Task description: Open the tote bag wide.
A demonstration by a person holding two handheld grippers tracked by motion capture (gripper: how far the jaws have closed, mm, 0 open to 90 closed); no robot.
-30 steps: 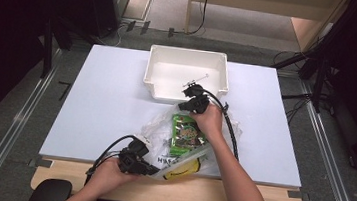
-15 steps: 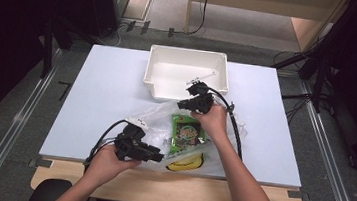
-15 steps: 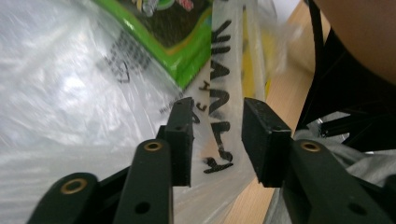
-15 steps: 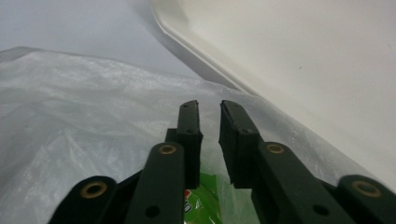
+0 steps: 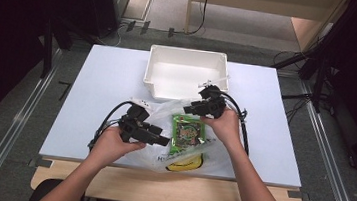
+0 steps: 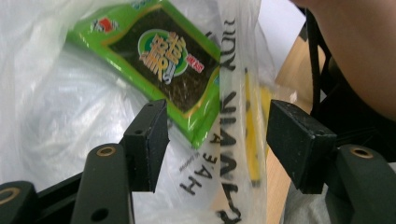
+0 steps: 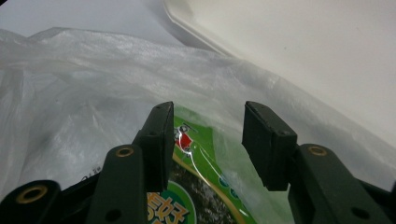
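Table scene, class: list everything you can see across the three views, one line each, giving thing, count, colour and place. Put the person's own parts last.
Table: one, pale blue-white top with a wooden front edge, centre.
Tub: one, white, at the table's far middle.
Plastic bag: one, clear with black lettering and a yellow print, near front edge.
Snack packet: one, green and dark, lying at the bag's mouth between the grippers.
Left gripper: one, black, jaws open astride the bag's edge.
Right gripper: one, black, jaws open over the packet's far end.
Hands: two, left hand, right hand, each holding a gripper.
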